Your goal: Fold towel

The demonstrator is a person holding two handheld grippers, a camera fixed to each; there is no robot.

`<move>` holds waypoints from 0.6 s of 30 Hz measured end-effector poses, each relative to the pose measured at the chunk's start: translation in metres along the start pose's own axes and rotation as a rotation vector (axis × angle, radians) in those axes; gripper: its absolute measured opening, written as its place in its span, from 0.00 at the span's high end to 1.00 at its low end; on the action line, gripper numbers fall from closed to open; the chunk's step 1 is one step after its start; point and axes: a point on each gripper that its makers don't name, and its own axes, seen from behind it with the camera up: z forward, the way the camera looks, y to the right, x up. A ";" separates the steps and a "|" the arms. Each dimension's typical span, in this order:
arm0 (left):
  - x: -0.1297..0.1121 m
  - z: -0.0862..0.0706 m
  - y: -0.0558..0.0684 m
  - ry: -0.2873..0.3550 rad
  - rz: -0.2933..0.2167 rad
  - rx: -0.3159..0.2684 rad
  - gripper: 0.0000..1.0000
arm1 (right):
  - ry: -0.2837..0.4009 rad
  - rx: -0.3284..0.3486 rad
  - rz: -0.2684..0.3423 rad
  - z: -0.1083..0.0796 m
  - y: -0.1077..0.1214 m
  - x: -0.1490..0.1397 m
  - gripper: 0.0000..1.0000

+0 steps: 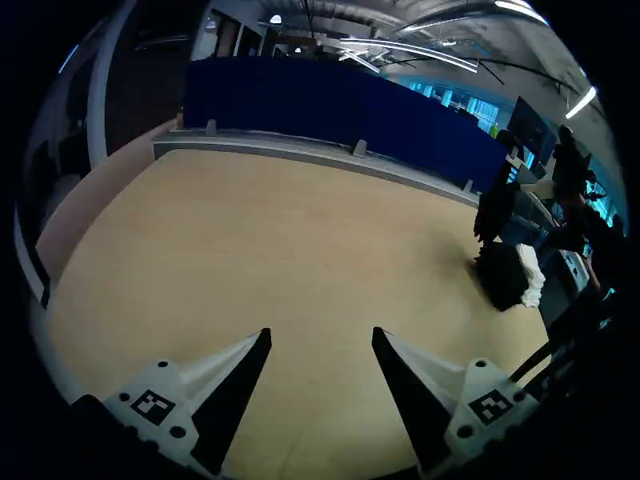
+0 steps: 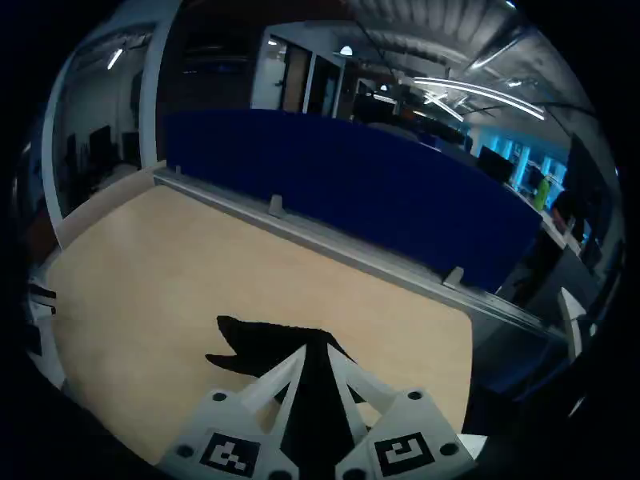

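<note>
Pinching the towel (image 2: 256,346) with the right gripper (image 2: 318,354), fingers drawn close together and dark cloth filling the narrow gap between them. Trailing the black cloth forward and to the left from those fingertips, flat across the pale wooden table (image 2: 144,264), out to a pointed corner just ahead-left of the gripper. Facing a blue partition (image 2: 360,184) standing along the table's far edge, well beyond the fingertips. Holding the left gripper (image 1: 320,332) spread wide, with the wood of the table (image 1: 280,240) showing between its fingers. Looking, in the left gripper view, toward a dark bundle (image 1: 500,280) far off to the right of those fingers, near the table's edge, a white piece against it, too small to tell apart.
</note>
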 end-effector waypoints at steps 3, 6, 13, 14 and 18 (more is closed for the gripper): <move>0.003 0.002 0.005 -0.002 0.014 -0.003 0.06 | 0.011 0.001 0.022 0.002 0.008 0.001 0.97; 0.005 0.003 0.010 -0.003 0.024 -0.005 0.07 | 0.024 0.003 0.039 0.004 0.013 0.005 0.97; 0.007 0.003 0.018 -0.004 0.030 -0.007 0.07 | 0.030 -0.002 0.035 0.005 0.023 0.011 0.97; 0.006 0.003 0.019 -0.005 0.029 -0.007 0.07 | 0.029 -0.003 0.033 0.005 0.024 0.011 0.97; 0.003 0.002 0.022 -0.010 0.024 -0.008 0.07 | 0.017 0.000 0.030 0.005 0.025 0.005 0.97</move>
